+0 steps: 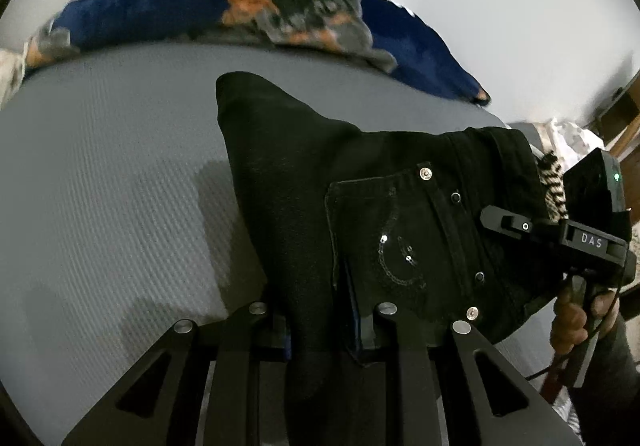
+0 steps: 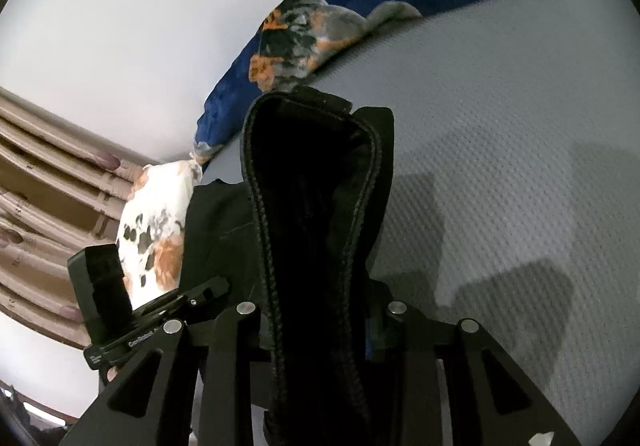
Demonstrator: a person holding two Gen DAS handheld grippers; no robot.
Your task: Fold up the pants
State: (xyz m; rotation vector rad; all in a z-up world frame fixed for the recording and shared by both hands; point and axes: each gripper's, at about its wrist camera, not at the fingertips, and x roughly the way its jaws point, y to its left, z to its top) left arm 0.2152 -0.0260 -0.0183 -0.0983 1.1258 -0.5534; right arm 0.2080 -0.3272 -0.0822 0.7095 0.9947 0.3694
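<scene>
In the left wrist view, the left gripper has its jaws clenched on the black pants; the cloth passes between the two fingers and rises up in front of the camera. Here the back pocket with its rivets and small chain pattern faces the camera, so this gripper holds the pants near the waist part. The pants hang in the air above the grey bed, not lying on it. At the right edge of the same view the right gripper reaches to the waistband, with the person's hand on its handle.

In the right wrist view, the right gripper also has its jaws shut on the pants. A thick stitched edge runs up from the fingers and makes a loop. The left gripper shows at the lower left.

Further away lie a white spotted pillow, then a blue blanket with orange and grey pattern against the wall.

I judge that the step in hand is to lift and hold the pants with both grippers. The next move probably calls for lowering them flat on the bed and bringing one half over the other with the edges matched, both grips staying firm.
</scene>
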